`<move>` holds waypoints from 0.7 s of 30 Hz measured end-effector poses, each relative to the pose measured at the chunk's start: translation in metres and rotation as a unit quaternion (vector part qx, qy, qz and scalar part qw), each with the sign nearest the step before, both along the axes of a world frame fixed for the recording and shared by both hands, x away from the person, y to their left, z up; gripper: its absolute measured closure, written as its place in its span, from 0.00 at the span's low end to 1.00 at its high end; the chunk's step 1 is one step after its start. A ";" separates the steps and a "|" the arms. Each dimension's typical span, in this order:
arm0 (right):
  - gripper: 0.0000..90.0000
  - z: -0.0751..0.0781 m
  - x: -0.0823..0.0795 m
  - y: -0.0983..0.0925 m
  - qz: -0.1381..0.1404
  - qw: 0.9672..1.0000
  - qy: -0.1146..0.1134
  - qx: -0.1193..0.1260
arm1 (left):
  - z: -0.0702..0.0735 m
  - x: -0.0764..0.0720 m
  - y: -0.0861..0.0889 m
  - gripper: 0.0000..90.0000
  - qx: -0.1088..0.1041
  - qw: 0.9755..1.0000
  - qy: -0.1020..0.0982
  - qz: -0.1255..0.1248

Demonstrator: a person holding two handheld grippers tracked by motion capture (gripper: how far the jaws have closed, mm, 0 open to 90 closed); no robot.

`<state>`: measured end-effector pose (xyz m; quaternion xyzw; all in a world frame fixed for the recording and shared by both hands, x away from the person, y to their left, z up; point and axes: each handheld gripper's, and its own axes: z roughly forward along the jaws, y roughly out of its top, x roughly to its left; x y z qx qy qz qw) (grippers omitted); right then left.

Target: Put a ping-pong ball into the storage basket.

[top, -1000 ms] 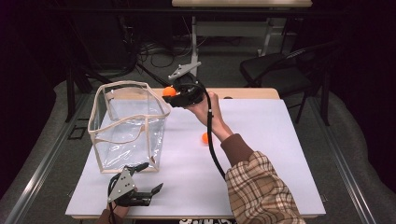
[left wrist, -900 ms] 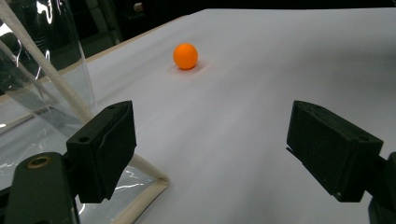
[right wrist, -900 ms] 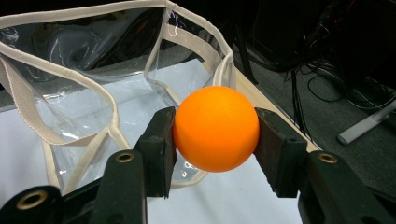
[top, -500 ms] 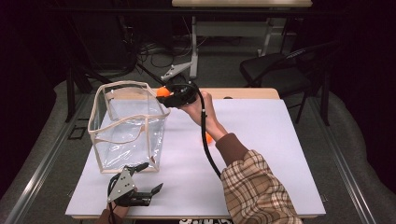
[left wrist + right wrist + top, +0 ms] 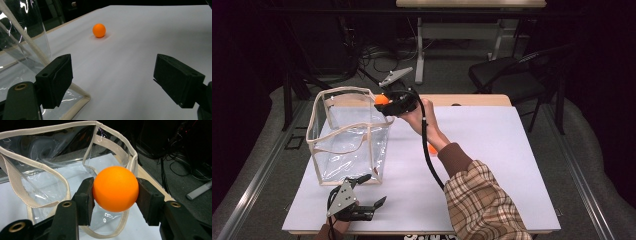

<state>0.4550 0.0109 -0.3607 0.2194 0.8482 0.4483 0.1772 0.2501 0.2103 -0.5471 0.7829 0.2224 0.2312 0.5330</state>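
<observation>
Right tongs [image 5: 115,190] are pinching an orange ball [image 5: 115,188] at the rim of the clear bag [image 5: 347,135], likely mid-delivery; next calls for release over the opening. Ball is looking smooth, matte. Left tongs [image 5: 113,80] are resting spread on the surface [image 5: 492,165], facing a second ball [image 5: 99,30].

A white table [image 5: 512,165] with a pale wooden far edge stands on grey floor [image 5: 447,70]. Beyond it the room is dark. A black chair [image 5: 507,77] sits behind on the right, beside the white legs of another desk [image 5: 422,45]. Tangled cables [image 5: 362,55], probably power leads, lie on the floor.
</observation>
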 end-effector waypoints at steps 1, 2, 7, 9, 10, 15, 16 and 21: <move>0.57 0.000 0.000 0.001 0.001 1.000 0.000 -0.001 | 0.000 0.000 0.000 0.18 0.000 1.000 0.000 0.000; 0.57 -0.001 0.001 0.002 0.001 1.000 0.002 -0.001 | 0.000 0.000 0.000 0.18 0.000 1.000 0.000 0.000; 0.57 -0.003 0.002 0.006 0.001 1.000 0.003 -0.001 | 0.000 0.000 0.000 0.18 0.000 1.000 0.000 0.000; 0.57 -0.004 0.002 0.007 0.000 1.000 0.005 0.001 | 0.000 0.000 0.000 0.18 0.000 1.000 0.000 0.000; 0.57 -0.004 0.003 0.008 0.001 1.000 0.005 0.001 | 0.000 0.000 0.000 0.18 0.000 1.000 0.000 0.000; 0.56 -0.007 0.003 0.014 0.001 1.000 0.008 -0.001 | 0.000 0.000 0.000 0.18 -0.001 1.000 0.000 0.000; 0.57 -0.008 0.003 0.014 0.003 1.000 0.009 -0.002 | 0.000 0.000 0.000 0.18 0.000 1.000 0.000 0.000; 0.56 -0.011 0.004 0.019 0.004 1.000 0.014 -0.006 | 0.000 0.000 0.000 0.18 0.000 1.000 0.001 0.000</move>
